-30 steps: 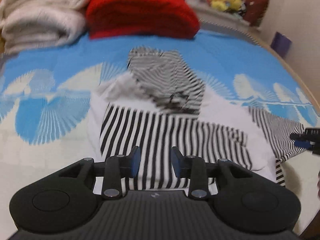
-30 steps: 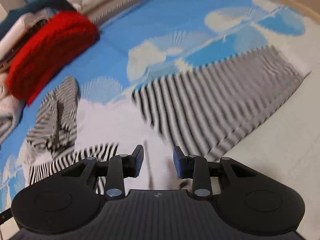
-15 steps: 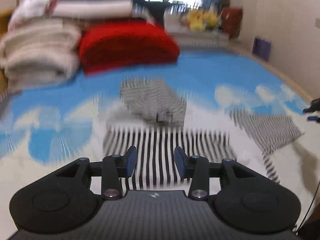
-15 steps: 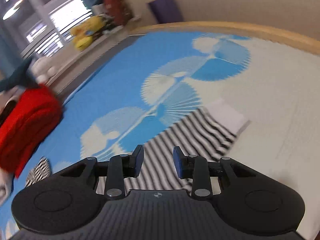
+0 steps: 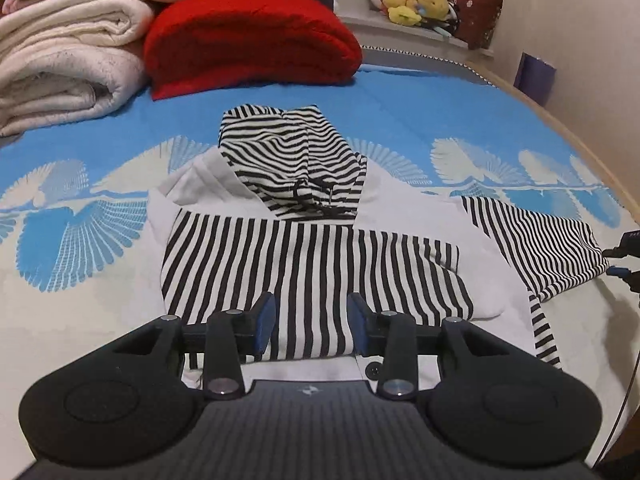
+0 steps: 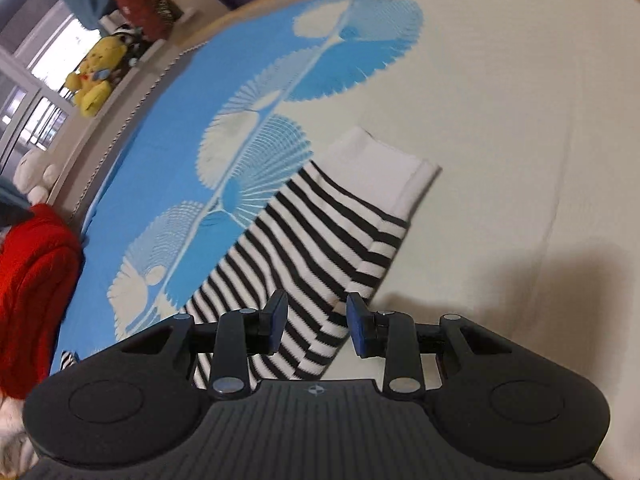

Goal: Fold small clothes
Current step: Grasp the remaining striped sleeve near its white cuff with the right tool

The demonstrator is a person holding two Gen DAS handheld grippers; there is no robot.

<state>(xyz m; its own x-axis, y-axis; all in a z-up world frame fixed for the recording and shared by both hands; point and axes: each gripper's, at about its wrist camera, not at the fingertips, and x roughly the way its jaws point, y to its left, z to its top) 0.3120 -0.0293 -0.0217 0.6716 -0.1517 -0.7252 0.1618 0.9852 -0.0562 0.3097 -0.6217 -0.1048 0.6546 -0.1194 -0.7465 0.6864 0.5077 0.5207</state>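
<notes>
Covering nearly everything in sight is the blue-and-cream bedspread (image 5: 400, 92), and lying spread across its middle is the striped hoodie (image 5: 304, 268), its front facing up, its hood (image 5: 288, 156) flopping over the collar and one sleeve (image 6: 304, 236) stretching out sideways to a white cuff (image 6: 380, 168). Sitting behind it at the head of the bed are a folded red blanket (image 5: 248, 40) and, just beside that, a stack of cream blankets (image 5: 64, 64); yellow plush toys (image 5: 408, 4) are crowding the windowsill beyond. Hovering over the hoodie's striped front is the left gripper (image 5: 311, 322), jaws parted and gripping nothing. The right gripper (image 6: 317, 322) is hanging over the outstretched sleeve, its blue pads (image 6: 280, 320) standing apart too, with the striped cloth showing between them but not pinched.
</notes>
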